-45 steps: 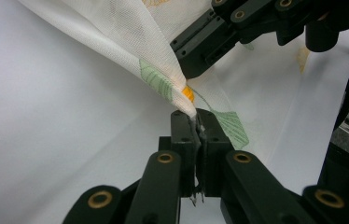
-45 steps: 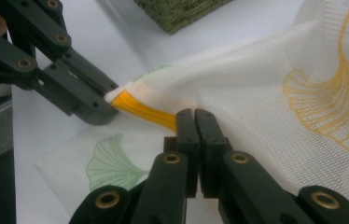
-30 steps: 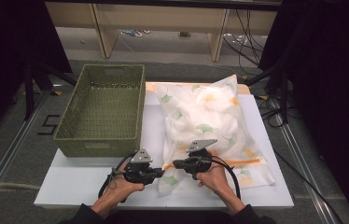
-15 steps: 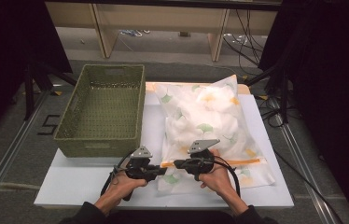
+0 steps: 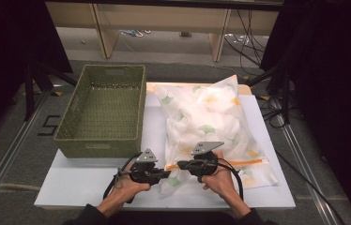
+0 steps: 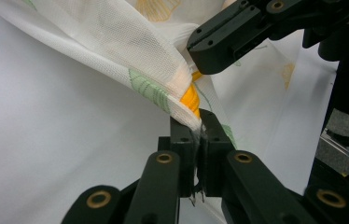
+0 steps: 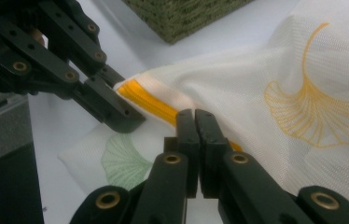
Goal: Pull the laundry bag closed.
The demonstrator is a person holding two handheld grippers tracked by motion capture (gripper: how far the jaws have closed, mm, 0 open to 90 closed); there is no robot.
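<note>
A soft white mesh laundry bag (image 5: 209, 122) with ginkgo-leaf print and an orange zipper (image 7: 151, 105) lies bunched ahead of both jaws. The left gripper (image 6: 197, 135) pinches its mesh edge; the right gripper (image 7: 194, 122), just beside, is clamped on the fabric by the zipper.

1. A green woven basket (image 5: 103, 110) stands on the left of the white bench (image 5: 84, 180).
2. Cables (image 5: 253, 33) lie on the floor (image 5: 173, 44) beyond.
3. A "5" mark (image 5: 49, 125) shows on the left floor.

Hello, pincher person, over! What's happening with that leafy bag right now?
Left gripper shut on bag by its orange zip. Right gripper shut on bag too. Basket beside it, apart. Nothing in the way.
</note>
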